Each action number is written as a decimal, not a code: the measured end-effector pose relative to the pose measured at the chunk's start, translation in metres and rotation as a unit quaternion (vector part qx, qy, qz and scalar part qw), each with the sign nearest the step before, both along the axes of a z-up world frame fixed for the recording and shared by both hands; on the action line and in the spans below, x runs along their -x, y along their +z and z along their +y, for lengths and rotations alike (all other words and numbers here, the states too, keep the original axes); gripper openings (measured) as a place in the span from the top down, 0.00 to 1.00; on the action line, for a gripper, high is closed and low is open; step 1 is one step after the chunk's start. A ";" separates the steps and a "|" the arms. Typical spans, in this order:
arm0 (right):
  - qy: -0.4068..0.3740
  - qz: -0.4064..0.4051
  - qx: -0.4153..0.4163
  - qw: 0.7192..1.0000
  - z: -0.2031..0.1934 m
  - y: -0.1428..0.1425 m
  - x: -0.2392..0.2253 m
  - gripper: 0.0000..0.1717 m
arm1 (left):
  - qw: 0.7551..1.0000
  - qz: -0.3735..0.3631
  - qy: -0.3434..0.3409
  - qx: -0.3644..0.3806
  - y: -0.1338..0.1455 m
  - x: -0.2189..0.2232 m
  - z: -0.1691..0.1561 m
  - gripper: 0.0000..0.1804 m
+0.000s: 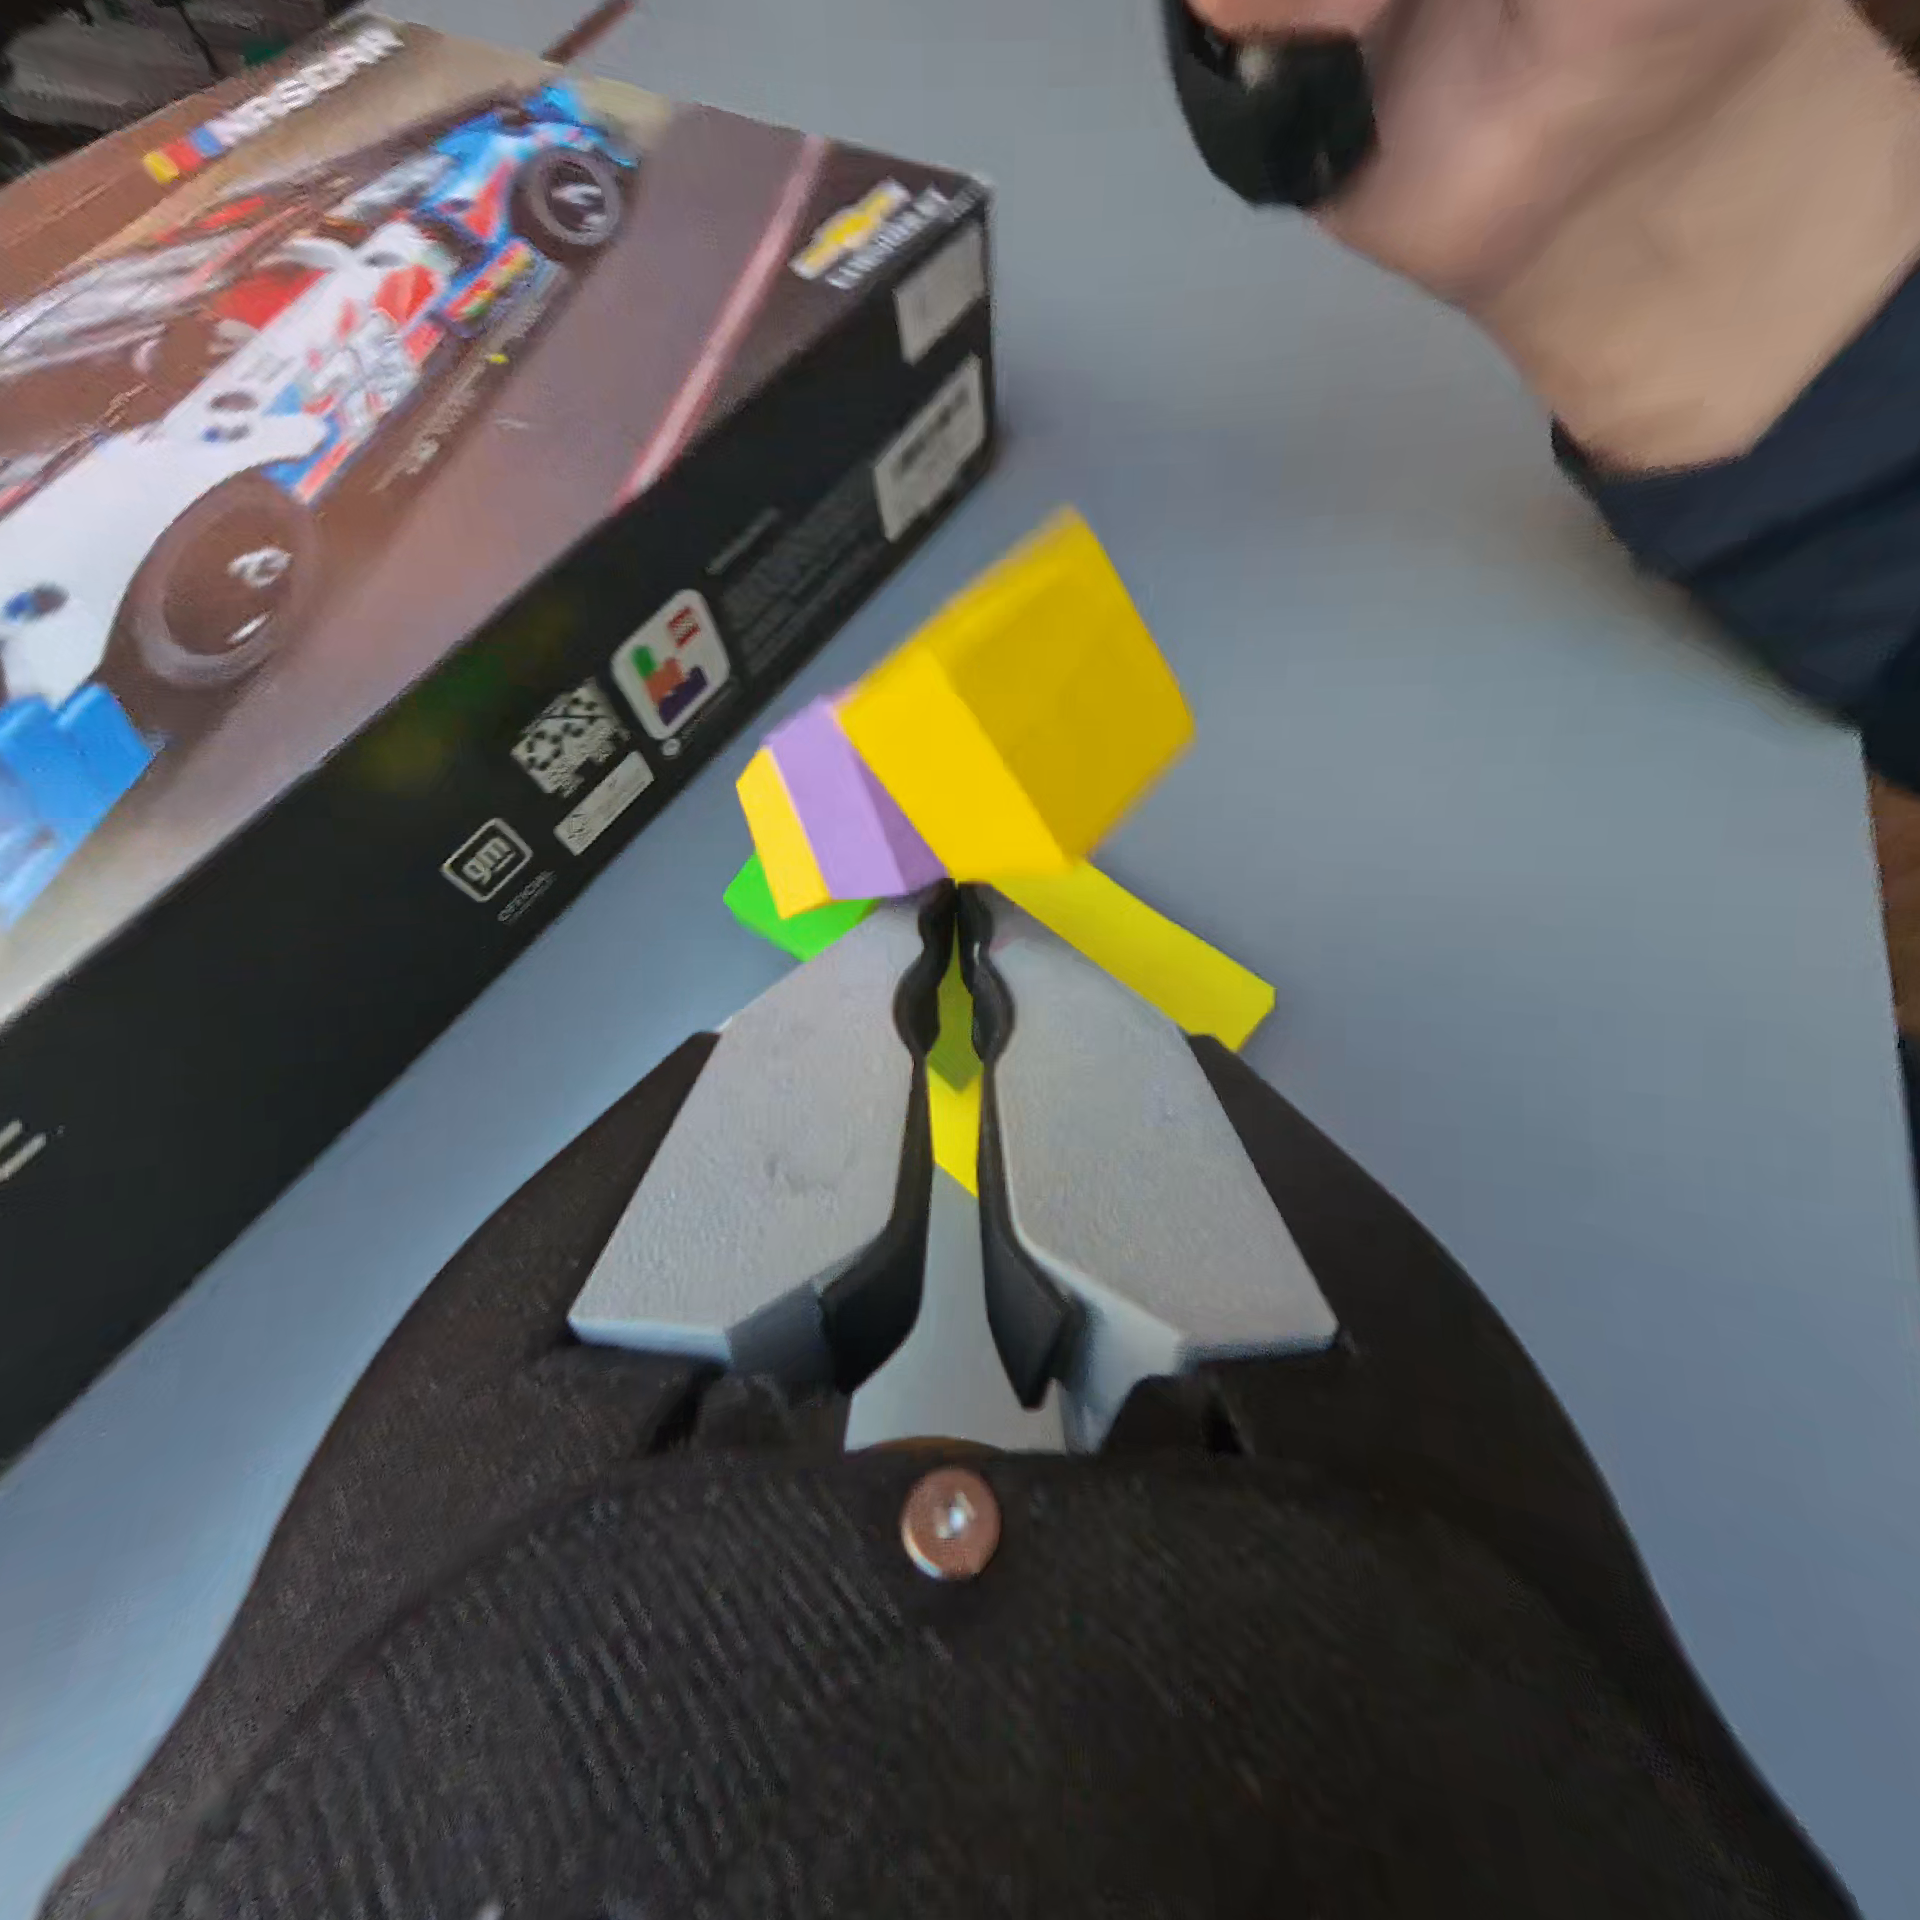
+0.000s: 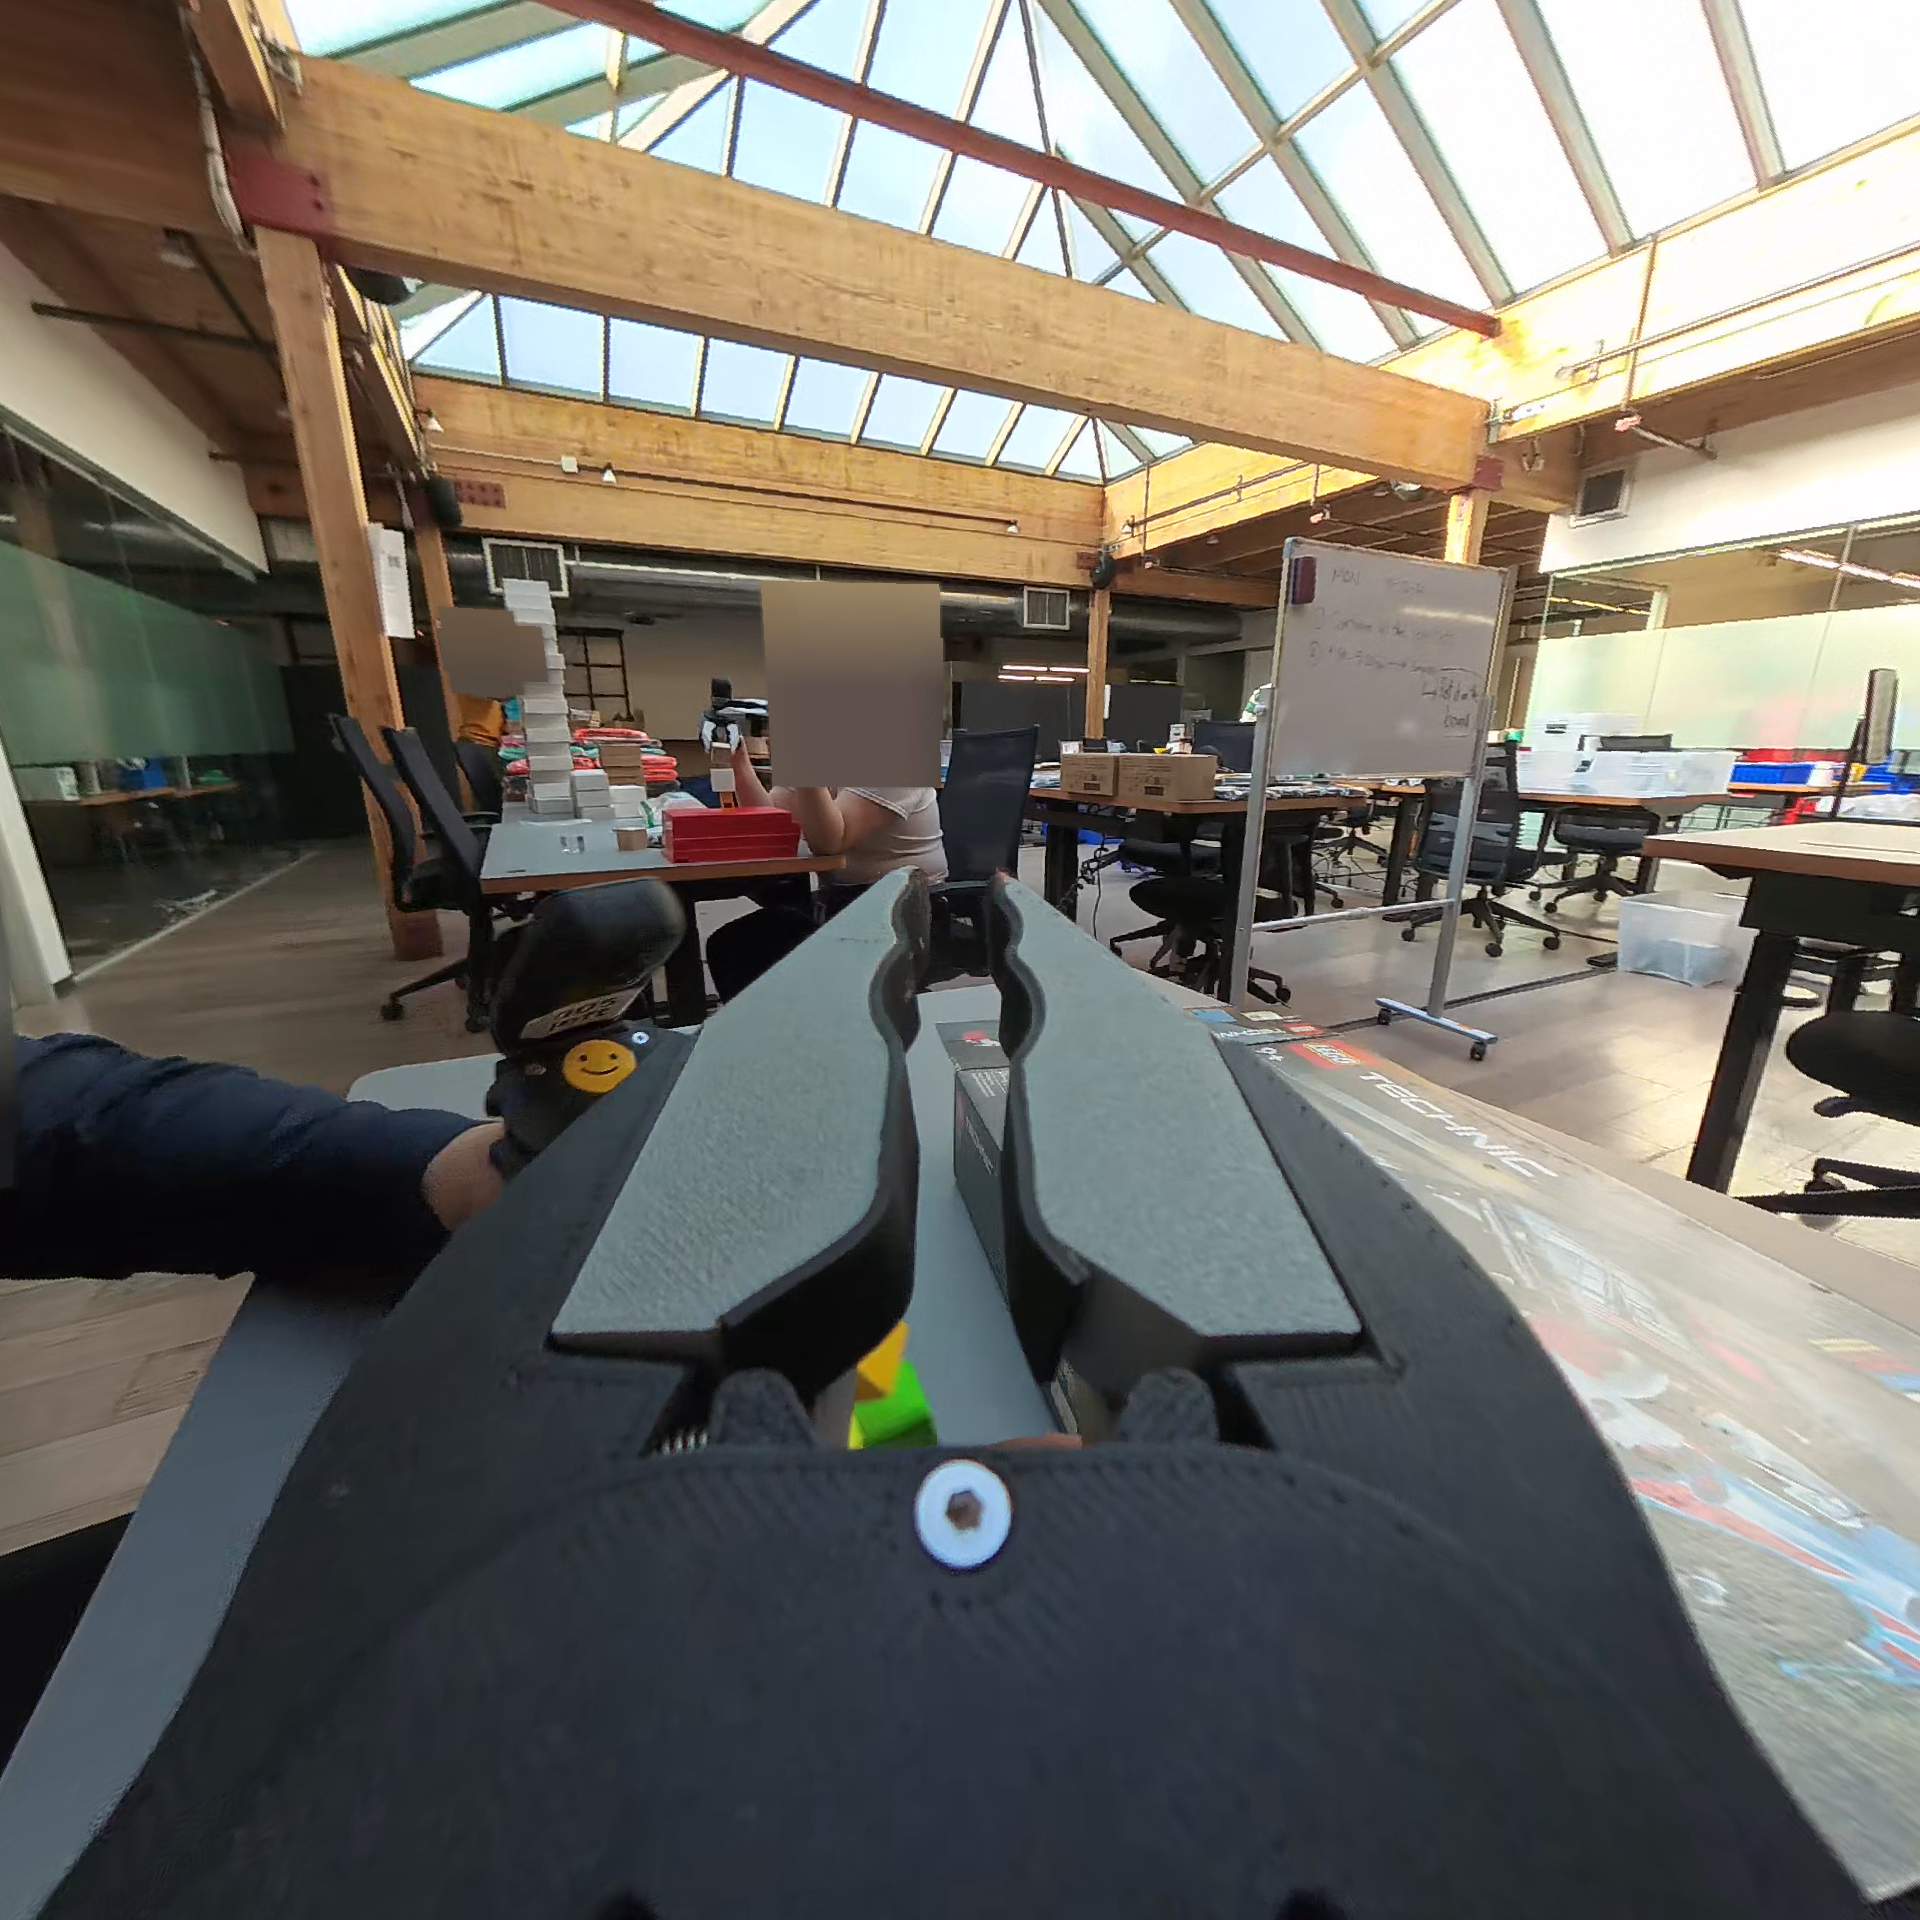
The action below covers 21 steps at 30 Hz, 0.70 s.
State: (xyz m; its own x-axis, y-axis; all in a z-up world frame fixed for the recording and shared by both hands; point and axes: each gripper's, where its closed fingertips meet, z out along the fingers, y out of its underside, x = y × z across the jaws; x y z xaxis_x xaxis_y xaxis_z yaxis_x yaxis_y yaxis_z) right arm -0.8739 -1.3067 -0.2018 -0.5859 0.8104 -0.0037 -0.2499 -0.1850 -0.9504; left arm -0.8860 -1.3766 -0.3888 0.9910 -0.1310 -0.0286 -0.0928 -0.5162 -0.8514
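Grey-padded, your left gripper points down at the bench, its fingertips pressed together with nothing between them, right at the near foot of a blurred pile of foam blocks: a big yellow block on top, a purple block and a green block beside it, and a pale yellow block lying flat. Your right gripper is raised level, looking out across the room, its fingertips a little apart on air. Left of the pile lies a closed black toy-car box. Your right hand hovers beyond the pile.
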 end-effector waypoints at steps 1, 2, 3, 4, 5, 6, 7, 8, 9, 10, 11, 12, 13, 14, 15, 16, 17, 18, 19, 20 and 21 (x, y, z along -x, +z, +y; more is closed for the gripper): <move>-0.003 0.000 -0.001 1.000 0.000 0.000 0.000 0.96 | 0.999 -0.040 0.014 -0.014 0.004 0.007 0.000 1.00; -0.006 0.001 0.000 1.000 0.001 -0.001 0.001 0.97 | 0.997 -0.073 0.015 -0.024 0.007 0.011 -0.003 1.00; -0.008 0.001 0.000 1.000 0.002 -0.001 0.001 0.97 | 0.994 -0.099 0.011 -0.036 0.011 0.013 -0.006 1.00; -0.009 -0.002 0.001 1.000 0.002 -0.002 0.002 0.97 | 0.992 -0.115 0.015 -0.047 0.015 0.017 -0.009 1.00; -0.011 -0.005 0.002 1.000 0.004 -0.003 0.003 0.97 | 0.991 -0.123 0.024 -0.054 0.018 0.022 -0.011 1.00; -0.014 -0.007 0.005 1.000 0.005 -0.004 0.004 0.97 | 0.990 -0.125 0.030 -0.060 0.021 0.026 -0.013 1.00; -0.016 -0.010 0.008 1.000 0.007 -0.005 0.006 0.97 | 0.989 -0.124 0.035 -0.067 0.024 0.029 -0.014 1.00; -0.016 -0.014 0.011 1.000 0.008 -0.007 0.007 0.97 | 0.989 -0.121 0.039 -0.076 0.027 0.031 -0.015 1.00; -0.015 -0.018 0.014 1.000 0.009 -0.008 0.008 0.97 | 0.989 -0.117 0.042 -0.082 0.030 0.033 -0.015 1.00; -0.015 -0.022 0.016 1.000 0.010 -0.009 0.009 0.97 | 0.989 -0.114 0.044 -0.085 0.030 0.033 -0.015 1.00; -0.016 -0.025 0.017 0.999 0.011 -0.011 0.011 0.97 | 0.989 -0.112 0.045 -0.084 0.029 0.034 -0.015 1.00; -0.016 -0.028 0.017 0.999 0.011 -0.012 0.012 0.97 | 0.990 -0.109 0.045 -0.082 0.027 0.033 -0.015 1.00; -0.017 -0.032 0.015 0.999 0.010 -0.013 0.013 0.97 | 0.990 -0.106 0.044 -0.080 0.025 0.033 -0.015 1.00; -0.017 -0.035 0.014 0.999 0.010 -0.015 0.014 0.96 | 0.991 -0.101 0.045 -0.076 0.022 0.033 -0.015 1.00; -0.017 -0.039 0.012 0.999 0.010 -0.017 0.016 0.96 | 0.992 -0.094 0.045 -0.073 0.019 0.033 -0.015 1.00; -0.018 -0.041 0.010 0.999 0.009 -0.018 0.017 0.96 | 0.993 -0.090 0.046 -0.068 0.016 0.034 -0.015 1.00; -0.017 -0.045 0.009 0.999 0.008 -0.020 0.018 0.96 | 0.993 -0.089 0.045 -0.064 0.014 0.034 -0.014 1.00; -0.015 -0.049 0.009 0.999 0.007 -0.021 0.019 0.96 | 0.993 -0.095 0.043 -0.061 0.011 0.033 -0.014 1.00; -0.013 -0.054 0.008 0.998 0.006 -0.024 0.021 0.96 | 0.992 -0.105 0.040 -0.058 0.009 0.031 -0.014 1.00; -0.011 -0.061 0.008 0.998 0.005 -0.026 0.023 0.95 | 0.991 -0.114 0.037 -0.053 0.006 0.031 -0.013 1.00; -0.010 -0.067 0.006 0.998 0.004 -0.028 0.025 0.95 | 0.991 -0.119 0.035 -0.046 0.003 0.030 -0.013 1.00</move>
